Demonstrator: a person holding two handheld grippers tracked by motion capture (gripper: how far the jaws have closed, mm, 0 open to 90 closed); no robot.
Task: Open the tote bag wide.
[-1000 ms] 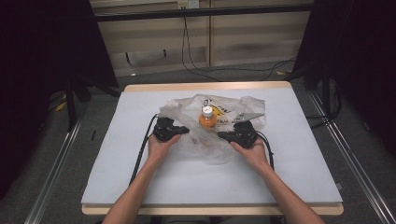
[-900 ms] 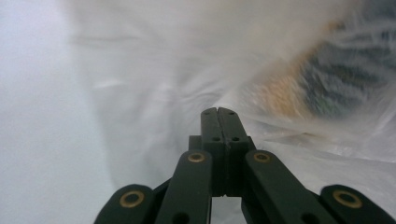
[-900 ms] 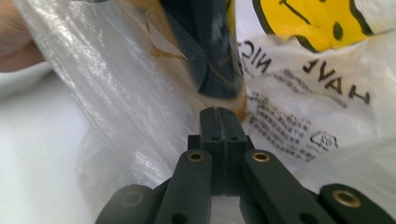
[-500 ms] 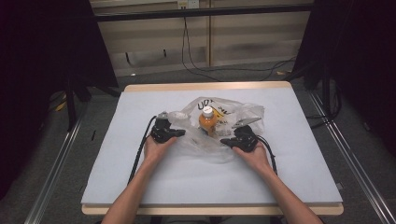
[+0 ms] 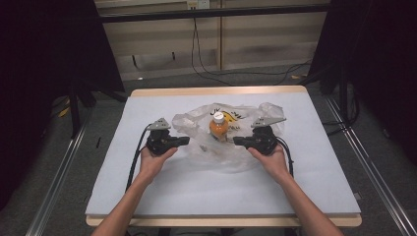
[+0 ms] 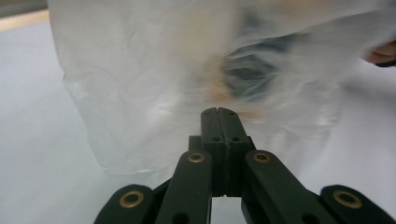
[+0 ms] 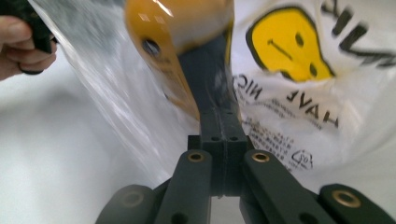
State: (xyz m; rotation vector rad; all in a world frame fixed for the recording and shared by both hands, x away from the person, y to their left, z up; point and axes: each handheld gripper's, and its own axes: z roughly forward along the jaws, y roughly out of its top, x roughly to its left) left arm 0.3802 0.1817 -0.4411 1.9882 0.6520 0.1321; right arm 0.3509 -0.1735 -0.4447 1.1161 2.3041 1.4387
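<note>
Clear plastic bag [image 5: 231,140] lies mid-surface on the white surface [image 5: 314,187], crumpled, with an orange bottle [image 5: 219,126] standing upright inside it, white cap on top. Bag has a yellow smiley face [image 7: 287,44] and black lettering printed on it. Left hand-held gripper [image 5: 184,141] sits at the bag's left edge, pointing inward toward the bottle; in the left gripper view its jaws are pressed together with the tip right at the plastic film [image 6: 154,84]; can't tell if any film is pinched between them. Right hand-held gripper [image 5: 238,141] is at the bag's right side, pointing inward, close beside the bottle; in the right gripper view its jaws are pressed together too and reach up into the bag's film, with the orange bottle [image 7: 180,28] just beyond the tip. Whether film is caught there is unclear. Both hands grip the tools from below, forearms over the near surface edge.
</note>
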